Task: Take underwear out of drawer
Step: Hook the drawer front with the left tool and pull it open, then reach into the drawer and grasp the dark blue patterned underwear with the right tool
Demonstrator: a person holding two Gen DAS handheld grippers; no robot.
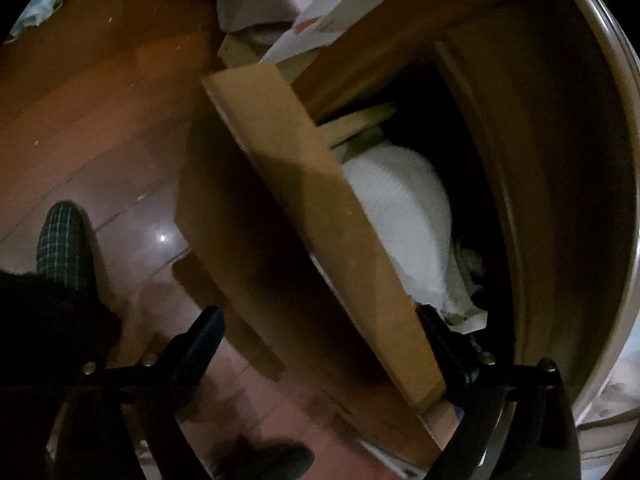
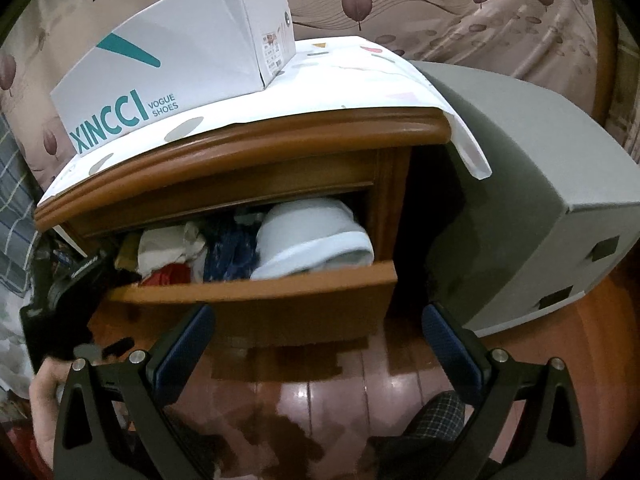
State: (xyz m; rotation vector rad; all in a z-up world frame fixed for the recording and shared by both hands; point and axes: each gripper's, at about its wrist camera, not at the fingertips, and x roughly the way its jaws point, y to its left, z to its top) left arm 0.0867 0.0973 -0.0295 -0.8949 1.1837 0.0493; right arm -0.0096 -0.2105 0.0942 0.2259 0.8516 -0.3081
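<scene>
The wooden drawer (image 2: 256,288) of a bedside cabinet stands pulled part way out. Inside lie a folded white garment (image 2: 316,236), dark blue lace underwear (image 2: 230,252), a cream cloth (image 2: 168,246) and a red piece (image 2: 168,274). My left gripper (image 1: 320,328) straddles the drawer's front panel (image 1: 320,216) at its end, one finger outside, one inside; it also shows in the right wrist view (image 2: 76,276). The white garment (image 1: 404,216) shows beyond the panel. My right gripper (image 2: 318,336) is open and empty, in front of the drawer front, apart from it.
A white shoe box (image 2: 172,68) sits on a patterned cloth (image 2: 360,76) on the cabinet top. A grey box (image 2: 532,184) stands right of the cabinet. Glossy wooden floor (image 2: 340,396) lies below. Checked slippers (image 1: 64,240) show on the floor.
</scene>
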